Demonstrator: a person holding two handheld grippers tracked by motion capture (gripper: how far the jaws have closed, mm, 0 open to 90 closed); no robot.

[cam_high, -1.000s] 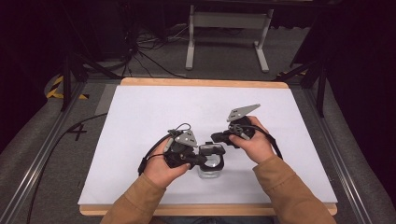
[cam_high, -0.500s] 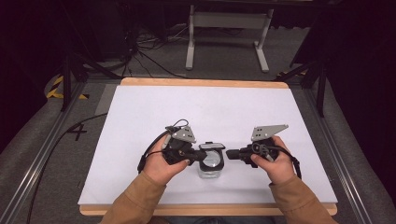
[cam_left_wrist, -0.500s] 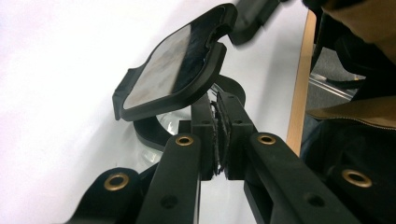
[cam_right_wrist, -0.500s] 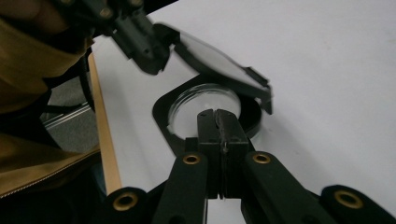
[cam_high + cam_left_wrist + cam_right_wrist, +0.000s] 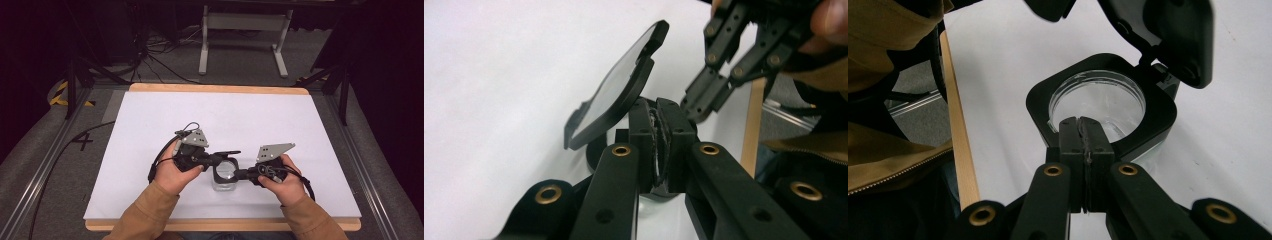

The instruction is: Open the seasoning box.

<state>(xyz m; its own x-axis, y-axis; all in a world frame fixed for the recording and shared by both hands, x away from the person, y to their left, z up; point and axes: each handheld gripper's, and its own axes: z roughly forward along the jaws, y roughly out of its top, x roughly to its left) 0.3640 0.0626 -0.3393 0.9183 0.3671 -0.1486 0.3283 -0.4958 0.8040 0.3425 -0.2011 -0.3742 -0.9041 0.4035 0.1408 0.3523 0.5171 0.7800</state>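
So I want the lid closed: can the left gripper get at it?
Probably yes: the lid stands open right beside the left gripper, nothing between them, though its jaws are shut.

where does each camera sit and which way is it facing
high view: above the person's side, facing forward and down on the white table; both forearms, left gripper and right gripper meet at a clear container.
left gripper view: on the left gripper, looking along its fingers at the hinged lid; the right gripper comes in.
right gripper view: on the right gripper, facing the container's black rim; tan sleeve at left.
shared: all three show the container.
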